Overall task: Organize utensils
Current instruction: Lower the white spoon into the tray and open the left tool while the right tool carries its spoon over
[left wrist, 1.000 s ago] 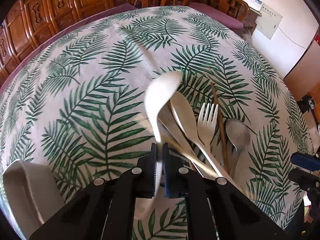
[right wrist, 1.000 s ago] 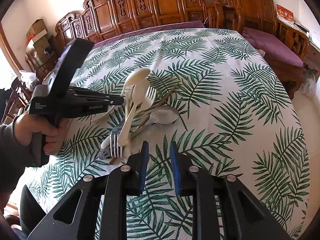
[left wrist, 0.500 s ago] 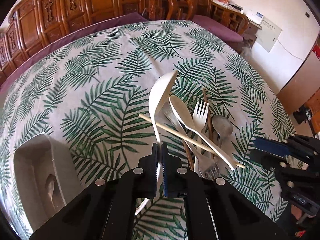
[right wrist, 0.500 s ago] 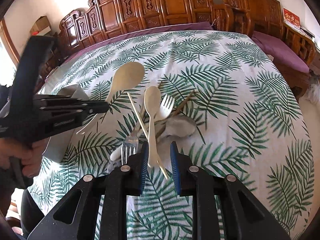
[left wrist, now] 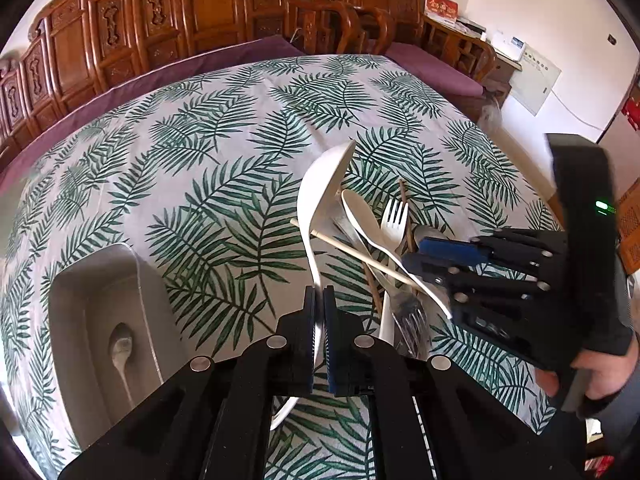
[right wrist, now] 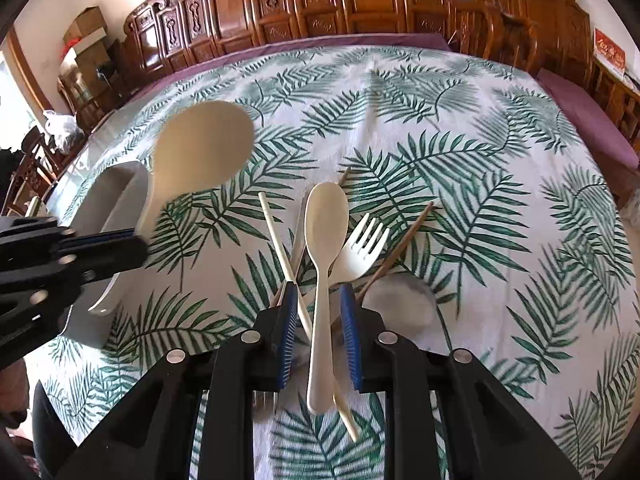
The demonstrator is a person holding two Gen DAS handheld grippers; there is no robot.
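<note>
At the far left of the left wrist view, a pale tray [left wrist: 96,280] is seen on the leaf-patterned tablecloth [left wrist: 224,152], and one metal spoon [left wrist: 120,350] lies inside it. Next to the right, the left gripper [left wrist: 319,300] is closed tightly on the thin handle of a big white ladle [left wrist: 320,184]. The ladle is held above the cloth, its bowl pointing up and away from the camera.

Further right, a pile of utensils is found near the middle of the table. A pale chopstick [left wrist: 360,254] lies across it, and a white spoon [left wrist: 372,232], a white fork [left wrist: 394,224], a brown chopstick [left wrist: 405,216] and a metal fork [left wrist: 408,316] are crossed over each other. A grey metal spoon [right wrist: 404,308] is partly hidden beside them.

At the right edge, the right gripper [left wrist: 416,260] is held by a hand [left wrist: 600,376] low over this pile. In the right wrist view its jaws are parted, one on each side of the white spoon's handle. A gap is seen on both sides, so the handle is not pressed. The spoon lies on the pile with its bowl pointing away.
</note>
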